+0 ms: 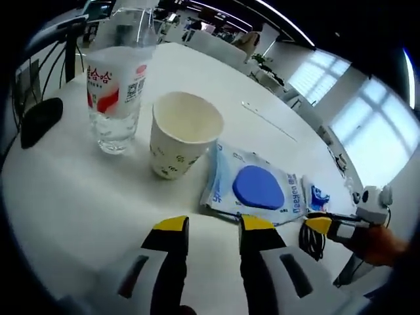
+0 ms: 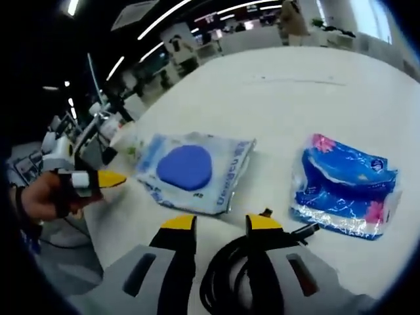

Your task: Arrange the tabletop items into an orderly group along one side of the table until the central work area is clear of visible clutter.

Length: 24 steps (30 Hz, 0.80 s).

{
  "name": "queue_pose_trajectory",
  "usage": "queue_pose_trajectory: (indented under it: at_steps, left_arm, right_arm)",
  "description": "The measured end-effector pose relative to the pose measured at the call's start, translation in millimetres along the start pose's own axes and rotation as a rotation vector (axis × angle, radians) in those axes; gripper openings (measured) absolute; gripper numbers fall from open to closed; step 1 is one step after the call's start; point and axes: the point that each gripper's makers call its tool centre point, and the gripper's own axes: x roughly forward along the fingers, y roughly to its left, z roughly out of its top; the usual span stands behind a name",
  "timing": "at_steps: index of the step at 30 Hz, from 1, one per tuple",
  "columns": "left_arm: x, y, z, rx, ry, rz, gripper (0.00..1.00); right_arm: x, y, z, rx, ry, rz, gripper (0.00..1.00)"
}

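A clear water bottle (image 1: 118, 85) with a red-and-white label stands at the far left of the white table (image 1: 72, 197). Beside it is an empty paper cup (image 1: 180, 134). A flat packet with a blue round patch (image 1: 256, 187) (image 2: 190, 170) lies to the right of the cup. A blue tissue pack (image 2: 344, 184) (image 1: 318, 197) lies beyond the packet. My left gripper (image 1: 214, 226) is open just short of the cup and packet, holding nothing. My right gripper (image 2: 221, 224) is open, and a coiled black cable (image 2: 226, 279) (image 1: 314, 241) lies between its jaws.
A black object (image 1: 39, 121) rests near the table's left edge. A hand (image 2: 39, 197) holds the left gripper at the left of the right gripper view. A thin line (image 1: 269, 121) crosses the broad bare tabletop beyond the items. Desks and windows fill the background.
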Motion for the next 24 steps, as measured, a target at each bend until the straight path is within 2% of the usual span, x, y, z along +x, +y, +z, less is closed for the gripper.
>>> queue_pose_trajectory:
  at_steps: [4,8,15,24]
  left_arm:
    - [-7,-1.8,-1.2,0.017,-0.003,-0.012,0.31]
    - [-15,-6.3,-2.3,0.112,0.002,-0.041,0.37]
    - [-37,-5.0,-6.0,0.229,0.004,-0.062,0.43]
    - [-61,-7.7,-4.8,0.290,-0.005,-0.111,0.54]
  right_arm:
    - [-3,6,-2.4,-0.023,-0.002,-0.002,0.37]
    - [-9,13,-4.0,-0.030,-0.021,-0.005,0.46]
    - [-18,24,-11.6,-0.042,-0.036,0.003,0.50]
    - [-31,37,-17.2,-0.129,-0.030,0.030,0.68]
